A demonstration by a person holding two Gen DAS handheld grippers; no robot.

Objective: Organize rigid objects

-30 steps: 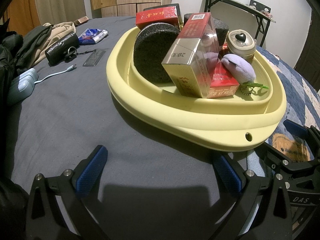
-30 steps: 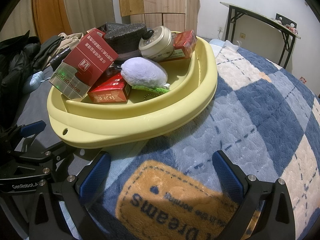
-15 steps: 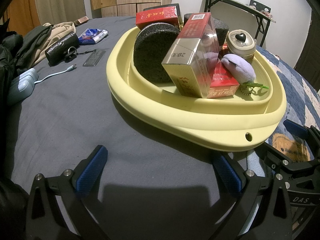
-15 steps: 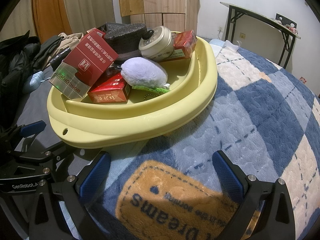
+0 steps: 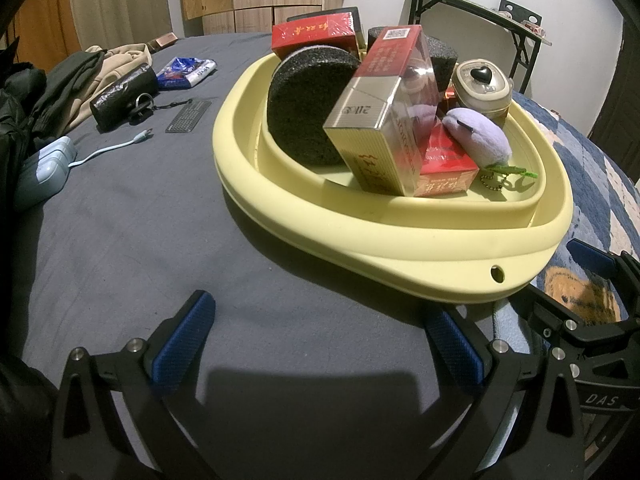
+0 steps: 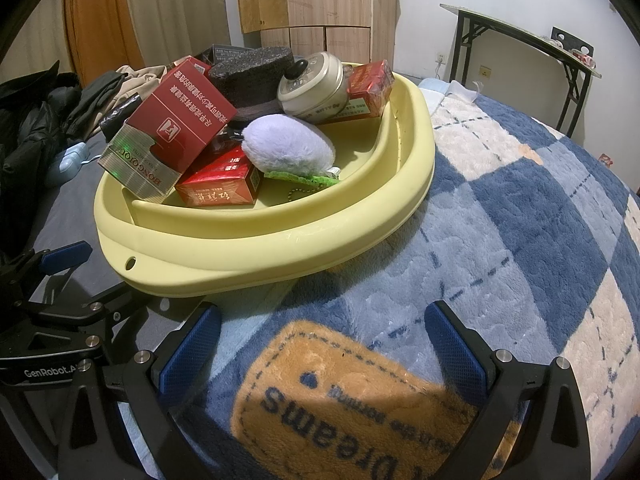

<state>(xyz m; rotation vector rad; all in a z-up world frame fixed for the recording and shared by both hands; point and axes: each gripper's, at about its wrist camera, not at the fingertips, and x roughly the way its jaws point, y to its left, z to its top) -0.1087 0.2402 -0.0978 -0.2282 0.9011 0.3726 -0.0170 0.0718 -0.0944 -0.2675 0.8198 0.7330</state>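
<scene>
A yellow basin (image 5: 400, 240) (image 6: 280, 244) sits on the bed, full of things: a tall red-and-gold carton (image 5: 384, 120) (image 6: 168, 132), black sponge discs (image 5: 308, 104) (image 6: 248, 76), small red boxes (image 5: 448, 172) (image 6: 220, 184), a round cream tin (image 5: 482, 88) (image 6: 312, 88) and a lilac plush (image 5: 476, 136) (image 6: 288, 144). My left gripper (image 5: 320, 340) is open over the grey sheet, short of the basin's near rim. Open too, my right gripper (image 6: 324, 344) hovers above the blue blanket just in front of the basin. Neither holds anything.
Left of the basin on the grey sheet (image 5: 120, 220) lie clothes (image 5: 80, 76), a black pouch (image 5: 120, 96), a blue packet (image 5: 184, 72), a small dark keyboard-like strip (image 5: 188, 116) and a pale blue charger with cable (image 5: 44, 168). A folding table (image 6: 520, 44) stands by the far wall.
</scene>
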